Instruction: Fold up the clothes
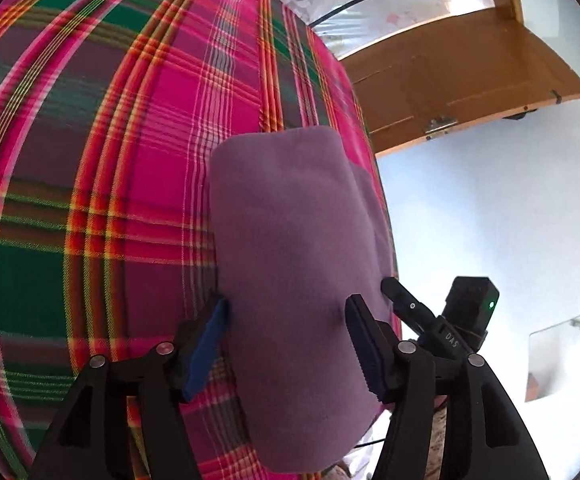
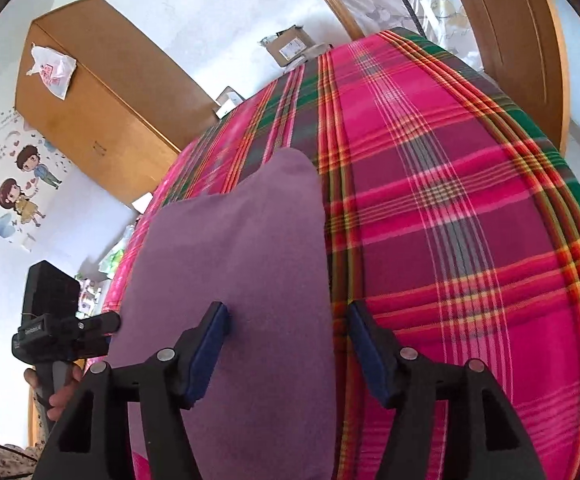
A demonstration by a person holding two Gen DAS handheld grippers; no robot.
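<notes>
A: Where is the garment (image 1: 290, 280) now?

B: It lies on the bed (image 1: 90, 160) as a narrow purple slab with rounded, doubled edges, near the bed's side edge. In your left view it runs from 6 o'clock up toward 12; in your right view it sits at 9 to 12 o'clock of the tool.

A: And my tools?

B: Your left tool (image 1: 286, 344) is spread, fingers straddling the slab's near end and pinching nothing. Your right tool (image 2: 286, 344) is spread too, one finger over the cloth, the other over the plaid. In the left view the right tool's tip touches or just meets the slab's edge at 3 o'clock.

A: Which step is this?

B: I judge the garment already lies folded lengthwise. That fits two stages: a pause before another fold across its length, or a finished bundle just let go. The pictures don't settle which.

A: So what would a further fold need?

B: Both tools closing on one short end together, lifting evenly so the layers don't slide apart.
</notes>
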